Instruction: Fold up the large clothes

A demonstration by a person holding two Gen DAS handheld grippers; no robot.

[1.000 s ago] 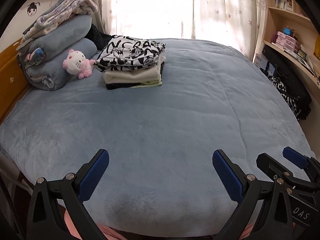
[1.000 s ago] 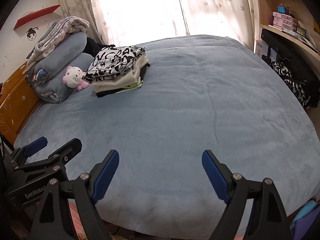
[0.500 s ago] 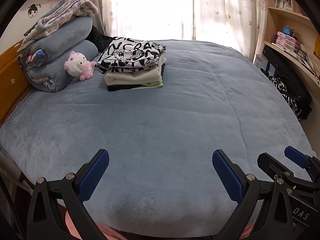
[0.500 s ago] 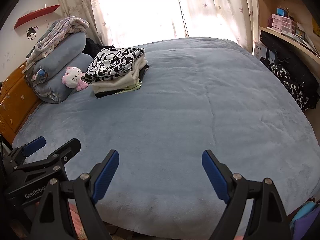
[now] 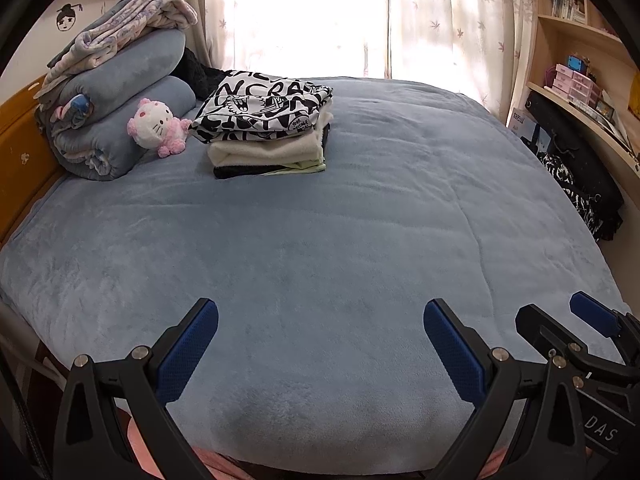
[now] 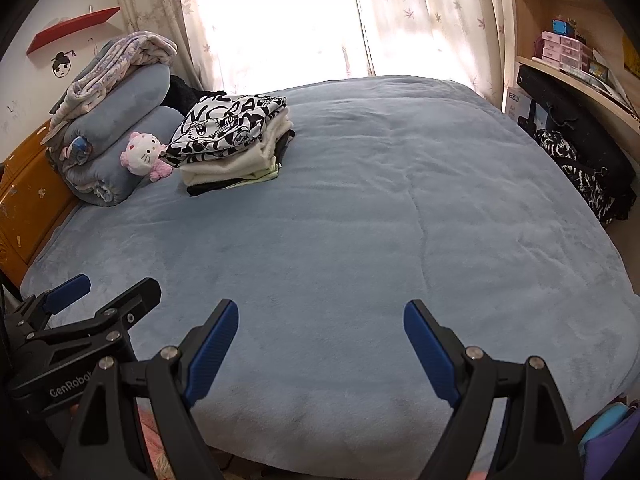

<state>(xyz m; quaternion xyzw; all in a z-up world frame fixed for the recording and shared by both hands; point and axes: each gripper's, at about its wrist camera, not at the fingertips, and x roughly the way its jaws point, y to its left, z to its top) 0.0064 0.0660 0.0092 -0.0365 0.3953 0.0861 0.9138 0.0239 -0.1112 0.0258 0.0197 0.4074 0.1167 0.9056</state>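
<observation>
Bedroom, wide bed under a plush grey-blue fleece blanket (image 5: 320,240) that fills most of both frames.

Near, lower edge of the left wrist view: left gripper (image 5: 320,344), black frame with blue ribbed pads, jaws spread wide, nothing between them, only blanket behind. Lower right corner of that view: part of the right gripper, one blue pad tip showing.

Right wrist view, lower edge: right gripper (image 6: 320,344), jaws likewise wide apart, empty. Left gripper's black body sits at lower left there, apart from the right one.

Mid bed: bare blanket, faint seam running toward the window.

Far, upper left of both frames: stack of folded clothes (image 5: 268,132) lying on the blanket, black-and-white lettered garment on top, cream fleece layer under it, dark and pale green layers at the bottom. Just left of the stack, touching or nearly touching: pink-and-white plush cat toy (image 5: 156,126). Behind the toy: rolled grey-blue bedding (image 5: 120,112) with a patterned lilac blanket on top, against an orange wooden headboard (image 5: 20,152).

Back: pale floral curtains (image 5: 440,20) over a bright window. Right edge: light wooden shelves (image 5: 580,72) with small boxes; dark clothing (image 5: 580,192) piled below them.
</observation>
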